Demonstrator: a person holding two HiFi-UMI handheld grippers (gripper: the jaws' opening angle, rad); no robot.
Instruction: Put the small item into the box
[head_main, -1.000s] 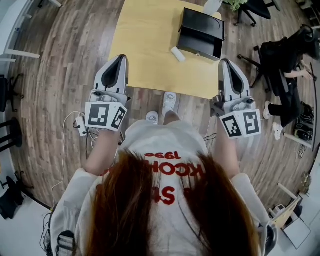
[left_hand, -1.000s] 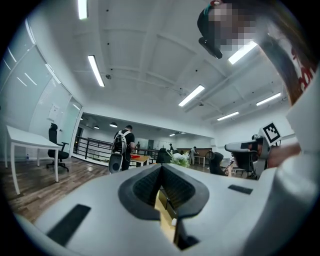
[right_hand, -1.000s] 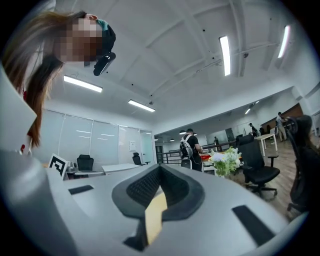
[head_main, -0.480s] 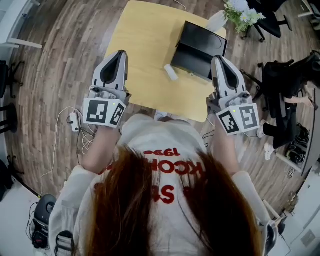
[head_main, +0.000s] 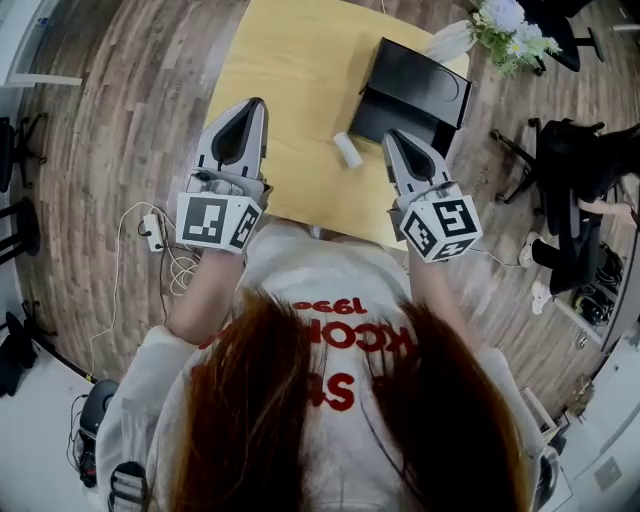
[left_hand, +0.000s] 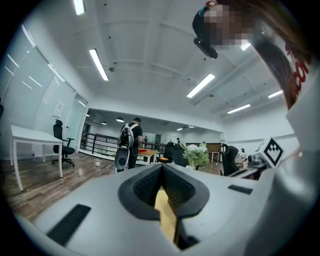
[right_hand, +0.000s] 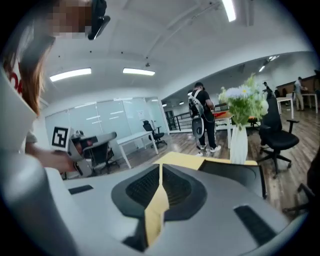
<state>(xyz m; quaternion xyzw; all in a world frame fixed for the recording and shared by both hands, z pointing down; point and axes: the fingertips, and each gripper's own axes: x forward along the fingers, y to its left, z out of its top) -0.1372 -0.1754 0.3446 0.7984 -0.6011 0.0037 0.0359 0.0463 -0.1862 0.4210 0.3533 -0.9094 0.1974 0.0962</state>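
Tongs in both of the person's hands are closed and empty. On the left tongs (head_main: 255, 108) the dark pads meet at the tip with nothing pinched. The right tongs (head_main: 392, 138) are drawn together the same way, with only a sliver of yellow table showing below the pads. Both hover above the near edge of the table (head_main: 290, 60) with their tips pointing away from the person, the left over bare wood and the right closer to the work.

The small item (head_main: 347, 150) lies on the table ahead of the two tips, nearer the right one and just beside the near left corner of the black box (head_main: 425, 75). As far as I can see it sits apart from the box, and nothing touches it. The box looks open, its dark inside facing up, and a vase of flowers (head_main: 505, 25) stands beyond its far corner.

From where I stand the item looks like a short, white, rounded piece lying on its side at a slant. I'd guess it is light and fairly stiff, with a smooth skin that could slip or let it roll if nudged from one end. The sensible hold is across its narrow width, about the middle of its length, so the pads bear on opposite sides and it doesn't pivot. The right tongs would have to open first, and a gentle squeeze ought to be enough for something this slight.
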